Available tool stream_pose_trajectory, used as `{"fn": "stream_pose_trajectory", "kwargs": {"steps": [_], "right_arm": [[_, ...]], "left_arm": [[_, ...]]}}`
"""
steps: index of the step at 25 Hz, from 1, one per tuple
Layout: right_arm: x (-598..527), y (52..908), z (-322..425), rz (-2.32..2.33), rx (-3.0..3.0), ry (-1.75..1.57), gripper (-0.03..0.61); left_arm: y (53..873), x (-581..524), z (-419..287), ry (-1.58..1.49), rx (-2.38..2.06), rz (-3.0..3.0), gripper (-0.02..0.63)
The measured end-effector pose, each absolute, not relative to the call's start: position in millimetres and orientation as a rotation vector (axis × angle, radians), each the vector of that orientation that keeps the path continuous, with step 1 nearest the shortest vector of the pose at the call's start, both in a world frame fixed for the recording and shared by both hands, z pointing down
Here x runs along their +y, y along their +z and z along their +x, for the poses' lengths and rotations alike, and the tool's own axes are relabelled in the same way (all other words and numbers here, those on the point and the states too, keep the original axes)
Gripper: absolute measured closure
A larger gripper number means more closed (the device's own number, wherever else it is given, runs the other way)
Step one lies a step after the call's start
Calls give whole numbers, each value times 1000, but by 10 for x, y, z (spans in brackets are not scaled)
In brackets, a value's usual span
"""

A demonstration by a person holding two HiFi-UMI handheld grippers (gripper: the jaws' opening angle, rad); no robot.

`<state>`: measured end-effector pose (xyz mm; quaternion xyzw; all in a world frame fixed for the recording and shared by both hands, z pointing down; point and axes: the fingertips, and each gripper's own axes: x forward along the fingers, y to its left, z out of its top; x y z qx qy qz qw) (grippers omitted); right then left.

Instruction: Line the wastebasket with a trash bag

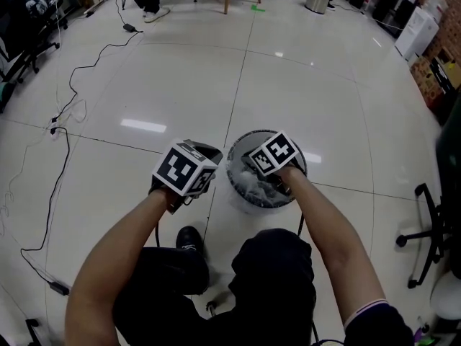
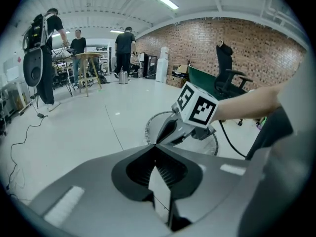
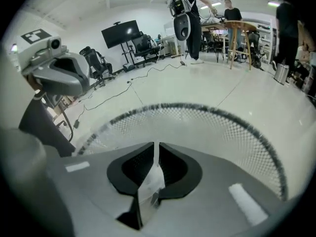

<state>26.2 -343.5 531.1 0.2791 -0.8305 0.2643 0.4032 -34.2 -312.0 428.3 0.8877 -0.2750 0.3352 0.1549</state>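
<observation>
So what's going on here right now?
A person crouches on the floor over a mesh wastebasket. The right claw is pinched on a fold of the clear trash bag above the basket's mouth. The left claw is shut and empty, off to the basket's side. The bag looks bunched inside, and the rim looks bare.

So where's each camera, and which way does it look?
Head view: on the person's head, looking down at the wastebasket; both forearms show.
Left gripper view: on the left gripper, facing the right gripper and wastebasket; its shut jaws show.
Right gripper view: on the right gripper, facing the wastebasket rim; its jaws pinch the trash bag.
All three share the wastebasket.
</observation>
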Motion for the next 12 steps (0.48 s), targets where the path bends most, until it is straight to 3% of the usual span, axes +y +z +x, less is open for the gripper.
{"fn": "stream_pose_trajectory", "kwargs": {"steps": [12], "right_arm": [[-3051, 4030, 437, 938, -2321, 501, 575]], "left_arm": [[3757, -2883, -79, 817, -801, 2684, 603]]}}
